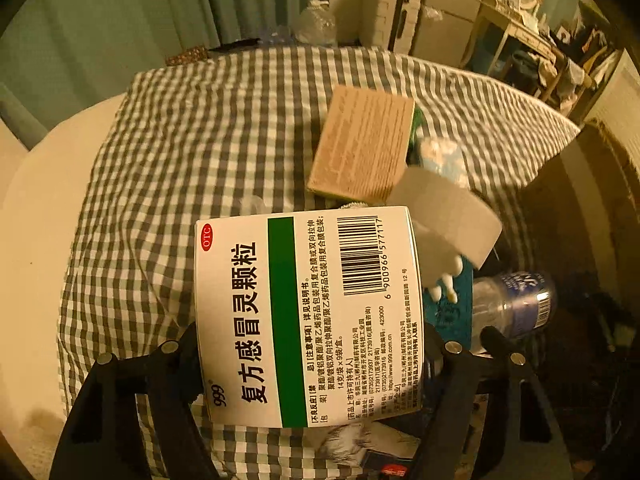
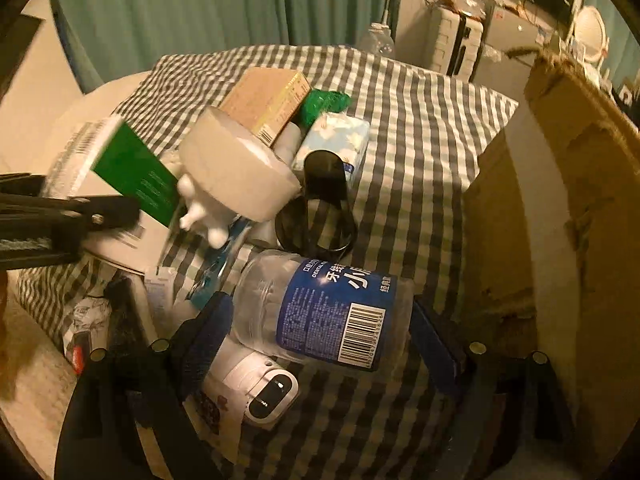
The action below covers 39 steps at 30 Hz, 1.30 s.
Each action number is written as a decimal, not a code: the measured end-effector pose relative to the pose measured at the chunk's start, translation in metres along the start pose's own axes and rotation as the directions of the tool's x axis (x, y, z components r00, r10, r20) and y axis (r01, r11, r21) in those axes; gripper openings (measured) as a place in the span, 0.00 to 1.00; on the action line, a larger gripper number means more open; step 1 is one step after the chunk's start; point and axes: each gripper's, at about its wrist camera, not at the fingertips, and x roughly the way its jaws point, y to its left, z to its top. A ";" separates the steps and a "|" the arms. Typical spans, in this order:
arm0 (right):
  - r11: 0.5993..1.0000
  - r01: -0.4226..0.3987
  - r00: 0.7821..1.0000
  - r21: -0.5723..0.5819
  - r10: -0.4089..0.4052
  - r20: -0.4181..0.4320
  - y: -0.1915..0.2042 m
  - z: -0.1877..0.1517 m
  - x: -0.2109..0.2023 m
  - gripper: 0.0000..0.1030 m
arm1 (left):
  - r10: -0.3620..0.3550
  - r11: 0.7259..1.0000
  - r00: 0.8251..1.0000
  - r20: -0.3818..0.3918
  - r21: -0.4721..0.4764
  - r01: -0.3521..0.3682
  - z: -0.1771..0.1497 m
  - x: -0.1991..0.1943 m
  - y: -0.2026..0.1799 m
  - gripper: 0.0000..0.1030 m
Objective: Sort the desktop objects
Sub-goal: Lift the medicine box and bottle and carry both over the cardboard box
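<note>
The white and green medicine box (image 1: 308, 320) is held between the left gripper (image 1: 312, 344) fingers, above the checked cloth (image 1: 160, 184). The clear jar (image 2: 320, 312) is lying between the wide right gripper (image 2: 316, 340) fingers, not squeezed.

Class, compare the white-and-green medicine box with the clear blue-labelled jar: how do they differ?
The medicine box is flat-sided opaque card; the jar is round and see-through. The box sits between the left gripper's fingers; the jar lies on its side between the right gripper's fingers. Both carry barcodes.
</note>
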 end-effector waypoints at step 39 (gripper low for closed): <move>1.000 -0.030 0.941 -0.003 0.029 0.336 0.017 0.028 -0.116 0.89 | 0.014 1.000 0.891 0.454 -0.026 -0.002 -0.007 -0.171 0.022 0.76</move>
